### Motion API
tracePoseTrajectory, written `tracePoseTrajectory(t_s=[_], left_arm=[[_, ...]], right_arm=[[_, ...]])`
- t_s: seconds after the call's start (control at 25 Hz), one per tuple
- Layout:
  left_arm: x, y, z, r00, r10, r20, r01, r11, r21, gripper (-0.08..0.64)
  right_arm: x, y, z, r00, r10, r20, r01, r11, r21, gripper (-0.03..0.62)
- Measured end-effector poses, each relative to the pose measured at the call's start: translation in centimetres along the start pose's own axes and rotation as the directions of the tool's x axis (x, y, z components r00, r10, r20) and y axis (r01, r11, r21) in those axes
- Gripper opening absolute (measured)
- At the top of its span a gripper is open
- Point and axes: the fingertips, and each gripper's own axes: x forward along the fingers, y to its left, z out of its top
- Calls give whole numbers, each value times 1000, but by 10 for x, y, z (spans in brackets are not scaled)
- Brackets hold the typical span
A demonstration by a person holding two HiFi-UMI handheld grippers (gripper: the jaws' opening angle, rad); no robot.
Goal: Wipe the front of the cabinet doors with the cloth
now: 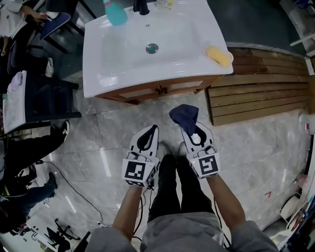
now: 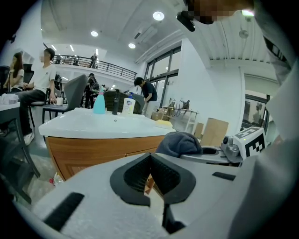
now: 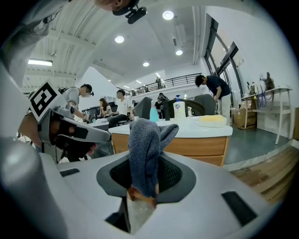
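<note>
While no wiping has begun, both grippers hang side by side above the person's legs (image 1: 177,187), short of the vanity. The right gripper (image 1: 190,129) has its jaws clamped on a dark blue cloth (image 3: 145,140). The cloth stands up out of the jaws in a bunched fold, so a soft wad rather than the plastic tips would meet the wood. The left gripper (image 1: 154,130) has its jaws pressed together with nothing between them, and it seems to be kept aside as a spare. The cabinet doors (image 1: 156,90) are ahead and well apart from the cloth, under the overhanging white basin (image 1: 93,74). From the head view the basin hides most of their front. The gripper views show them as flat, warm wood panels facing the person. A yellow sponge (image 1: 218,55) lies on the basin top and a teal bottle (image 1: 116,13) stands at its back edge. The floor (image 1: 256,147) is pale polished stone, with a slatted wooden platform (image 1: 256,93) to the right. Beyond lies a bright open hall with seated people (image 2: 44,79) and a railed balcony (image 2: 93,63).
</note>
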Motion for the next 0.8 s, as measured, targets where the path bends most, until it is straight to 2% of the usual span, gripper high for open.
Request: tracePoseTrajectory(t_s=[0.4,0.8], left_arm=[[39,7,-40,1000,0,-13,0,1000,1,6],[67,33,-74,999,22,-30,-22,1000,-12,6]], right_arm=[[48,-18,-50,999,32,-29,-32,999,-11,101],[88,-28,-82,998,59,-32,-60,998,-34,101]])
